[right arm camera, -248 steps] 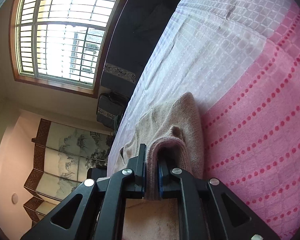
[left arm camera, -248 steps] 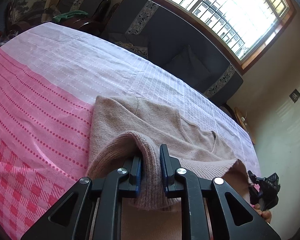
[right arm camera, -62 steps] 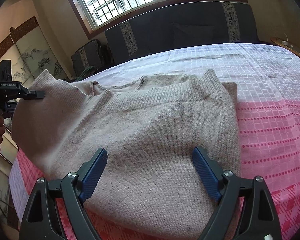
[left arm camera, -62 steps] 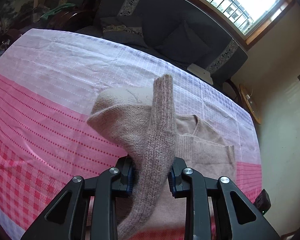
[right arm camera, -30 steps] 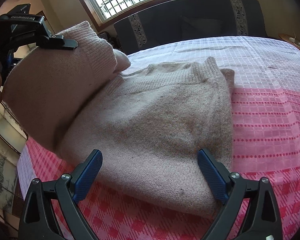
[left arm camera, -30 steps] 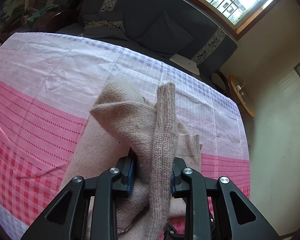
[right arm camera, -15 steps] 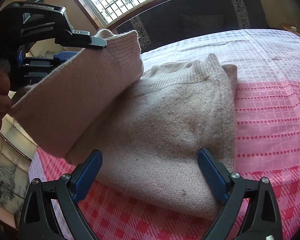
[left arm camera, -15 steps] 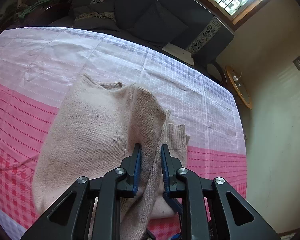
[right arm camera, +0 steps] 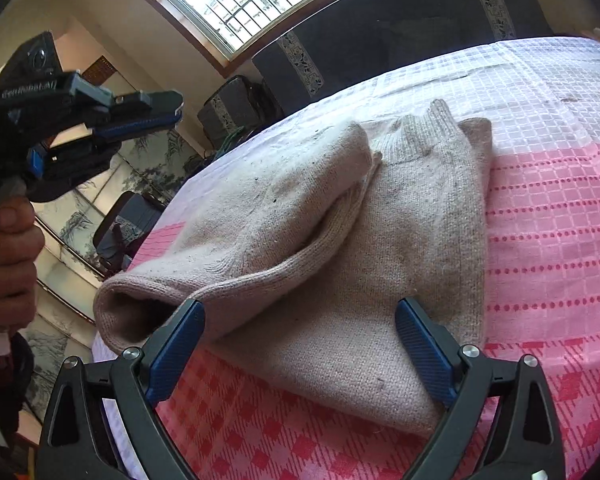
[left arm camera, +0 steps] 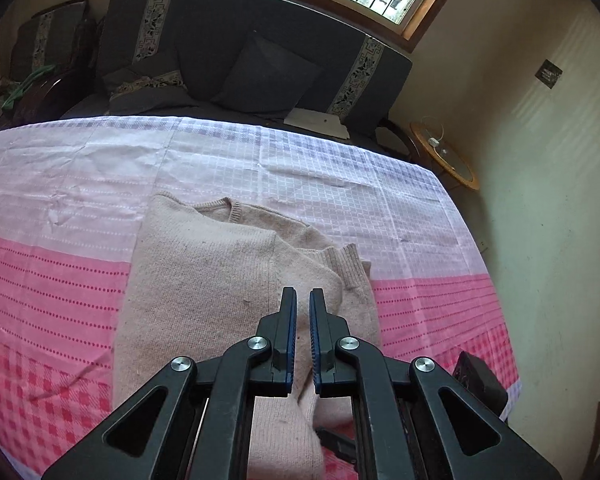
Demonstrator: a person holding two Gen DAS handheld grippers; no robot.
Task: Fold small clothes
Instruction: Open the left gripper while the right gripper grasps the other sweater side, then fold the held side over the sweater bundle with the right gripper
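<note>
Left wrist view: sweater [left arm camera: 204, 280] lies folded on the pink-and-white tablecloth [left arm camera: 60, 264], one sleeve [right arm camera: 236, 240] laid over its body. Left gripper [left arm camera: 303, 312] hangs above it, its 2 fingers nearly together with only a slim gap and nothing between them. Right gripper [right arm camera: 296, 340] hovers at the sweater's near edge, fingers spread wide and empty. Sofa [left arm camera: 260, 60] stands behind the table.
</note>
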